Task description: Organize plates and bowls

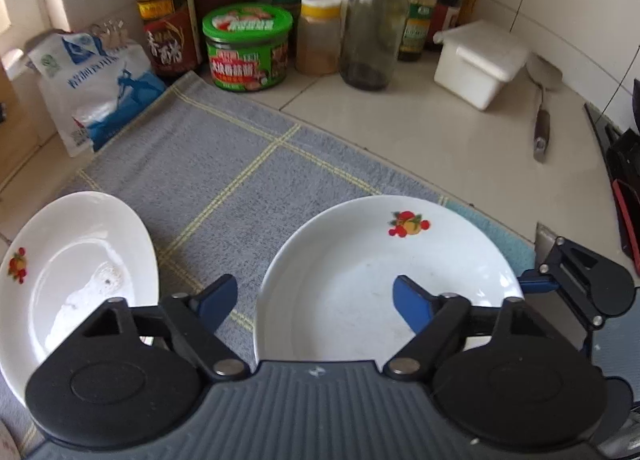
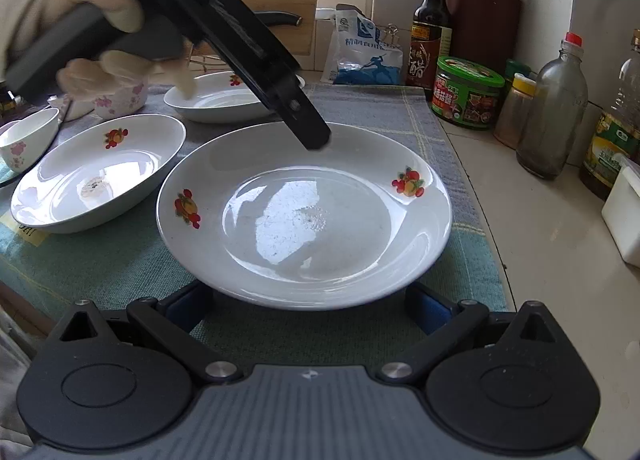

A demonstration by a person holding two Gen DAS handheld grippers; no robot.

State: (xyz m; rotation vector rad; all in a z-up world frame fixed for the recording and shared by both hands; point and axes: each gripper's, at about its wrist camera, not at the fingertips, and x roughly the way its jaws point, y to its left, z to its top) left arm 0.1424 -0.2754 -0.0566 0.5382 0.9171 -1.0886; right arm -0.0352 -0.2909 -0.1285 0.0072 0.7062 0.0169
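While straddling the plate's (image 2: 304,216) rim with left gripper (image 1: 314,292) jaws half-parted and right gripper (image 2: 310,300) jaws wide at its opposite edge, looks mid-grasp; next calls for pinching, lifting, stacking onto the neighbouring plate (image 2: 100,172).

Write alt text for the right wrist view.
A large white plate with fruit prints fills the centre on a grey towel, the left gripper hovering over its far rim. Two more plates lie left; condiment bottles stand right.

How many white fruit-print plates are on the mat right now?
3. The nearest plate sits just ahead of the right gripper, a second plate lies to its left, and a third plate sits behind, partly covered by the left gripper. More may be hidden.
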